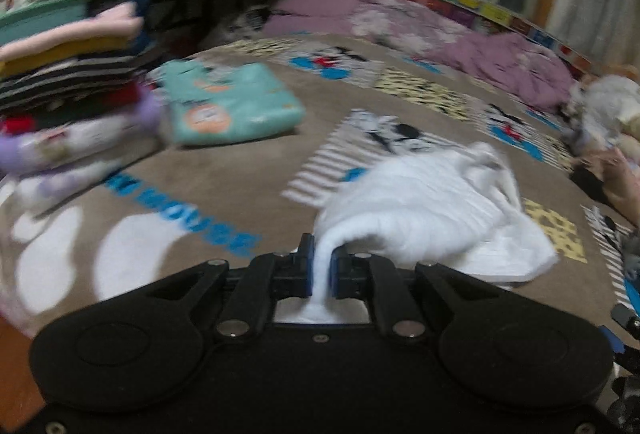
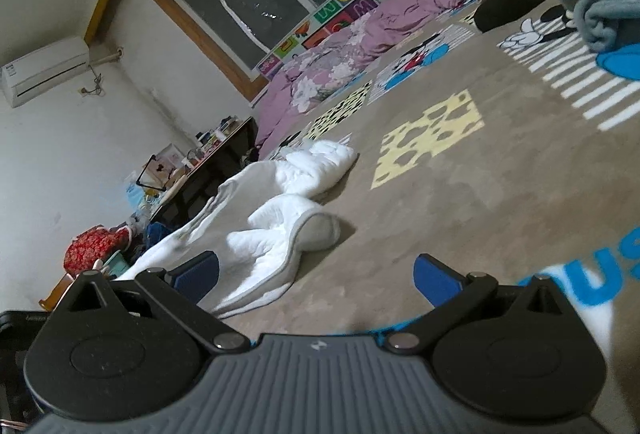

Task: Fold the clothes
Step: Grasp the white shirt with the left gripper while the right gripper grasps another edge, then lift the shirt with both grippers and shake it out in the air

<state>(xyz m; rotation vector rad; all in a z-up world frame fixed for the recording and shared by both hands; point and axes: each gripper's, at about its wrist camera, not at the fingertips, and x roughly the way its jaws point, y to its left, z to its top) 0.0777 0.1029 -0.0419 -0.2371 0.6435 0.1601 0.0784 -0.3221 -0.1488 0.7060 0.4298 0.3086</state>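
One edge pinched: left gripper (image 1: 319, 266) clamps white garment (image 1: 432, 210); right gripper (image 2: 316, 274) spread, empty. Next: grab edge at 10 o'clock.

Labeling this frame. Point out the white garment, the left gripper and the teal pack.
white garment (image 1: 432, 202), left wrist view, on its bunched middle.
left gripper (image 1: 321, 266), left wrist view, between the fingertips, shut on the cloth.
teal pack (image 1: 236, 106), left wrist view, on its top face.

Soft, ribbed white cloth garment (image 1: 432, 210) on a matt, short-pile printed blanket (image 2: 460, 194); matt black plastic left gripper (image 1: 320, 266) with blue pads (image 1: 306, 266); glossy plastic-wrapped teal pack (image 1: 232, 106).
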